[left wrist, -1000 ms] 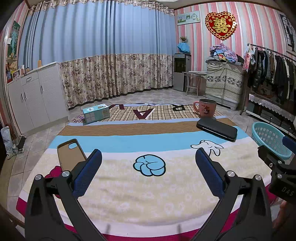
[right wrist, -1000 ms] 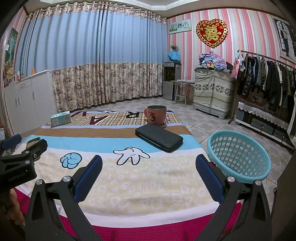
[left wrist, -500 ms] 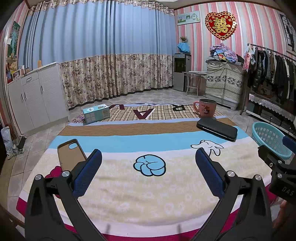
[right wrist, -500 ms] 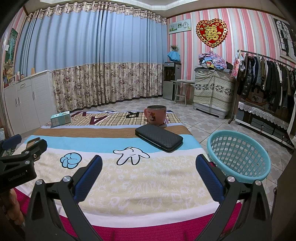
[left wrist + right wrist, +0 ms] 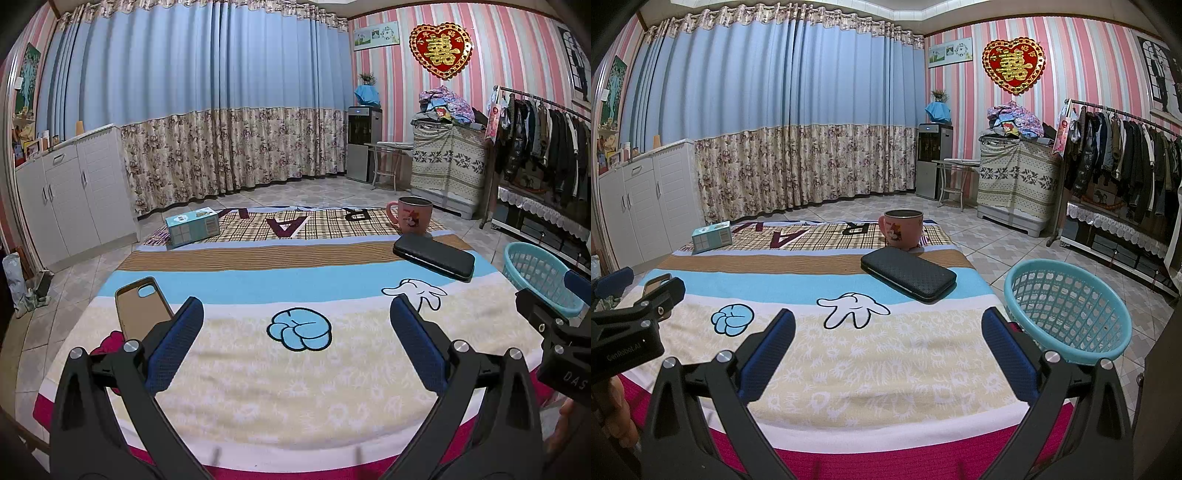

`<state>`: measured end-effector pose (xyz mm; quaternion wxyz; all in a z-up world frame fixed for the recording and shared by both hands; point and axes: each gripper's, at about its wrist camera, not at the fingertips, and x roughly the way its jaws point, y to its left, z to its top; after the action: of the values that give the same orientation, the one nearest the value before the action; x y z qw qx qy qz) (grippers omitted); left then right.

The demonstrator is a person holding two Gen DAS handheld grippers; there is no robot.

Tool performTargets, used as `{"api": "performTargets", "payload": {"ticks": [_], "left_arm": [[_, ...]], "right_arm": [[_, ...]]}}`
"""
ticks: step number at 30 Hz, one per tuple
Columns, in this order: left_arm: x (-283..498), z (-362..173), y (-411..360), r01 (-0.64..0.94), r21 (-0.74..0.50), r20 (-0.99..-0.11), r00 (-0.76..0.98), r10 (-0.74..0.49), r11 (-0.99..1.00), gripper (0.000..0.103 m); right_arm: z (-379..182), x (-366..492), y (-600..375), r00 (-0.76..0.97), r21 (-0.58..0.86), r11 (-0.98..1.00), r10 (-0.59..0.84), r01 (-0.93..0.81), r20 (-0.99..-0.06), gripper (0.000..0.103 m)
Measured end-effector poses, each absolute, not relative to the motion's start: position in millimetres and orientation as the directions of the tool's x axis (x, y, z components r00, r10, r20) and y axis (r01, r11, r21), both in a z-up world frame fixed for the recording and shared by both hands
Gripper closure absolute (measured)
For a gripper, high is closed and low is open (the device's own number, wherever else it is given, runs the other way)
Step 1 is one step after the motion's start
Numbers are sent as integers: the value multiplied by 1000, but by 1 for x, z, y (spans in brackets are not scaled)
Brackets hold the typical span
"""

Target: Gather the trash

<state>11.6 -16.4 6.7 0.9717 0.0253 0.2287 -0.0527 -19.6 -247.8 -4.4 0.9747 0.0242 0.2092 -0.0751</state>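
A cartoon-print cloth (image 5: 258,369) covers the table. On it lie a teal box (image 5: 192,226) at the far left, a tan phone case (image 5: 142,306) at the near left, a black wallet (image 5: 434,255) and a pink mug (image 5: 413,215) at the far right. The teal basket (image 5: 1067,308) stands off the table's right edge. My left gripper (image 5: 295,343) is open and empty above the near cloth, just right of the phone case. My right gripper (image 5: 886,343) is open and empty above the near right of the cloth, left of the basket.
White cabinets (image 5: 66,199) line the left wall and curtains (image 5: 221,110) the back. A clothes rack (image 5: 1126,155) and a covered stack (image 5: 1015,177) stand at the right. The floor around the table is tiled.
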Motion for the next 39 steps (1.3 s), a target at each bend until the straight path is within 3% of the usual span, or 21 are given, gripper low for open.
{"api": "performTargets", "payload": {"ticks": [39], "left_arm": [[11, 6, -16, 111, 35, -442, 893, -85, 993, 5]], "right_arm": [[-5, -20, -247, 901, 15, 988, -136, 156, -411, 4]]}}
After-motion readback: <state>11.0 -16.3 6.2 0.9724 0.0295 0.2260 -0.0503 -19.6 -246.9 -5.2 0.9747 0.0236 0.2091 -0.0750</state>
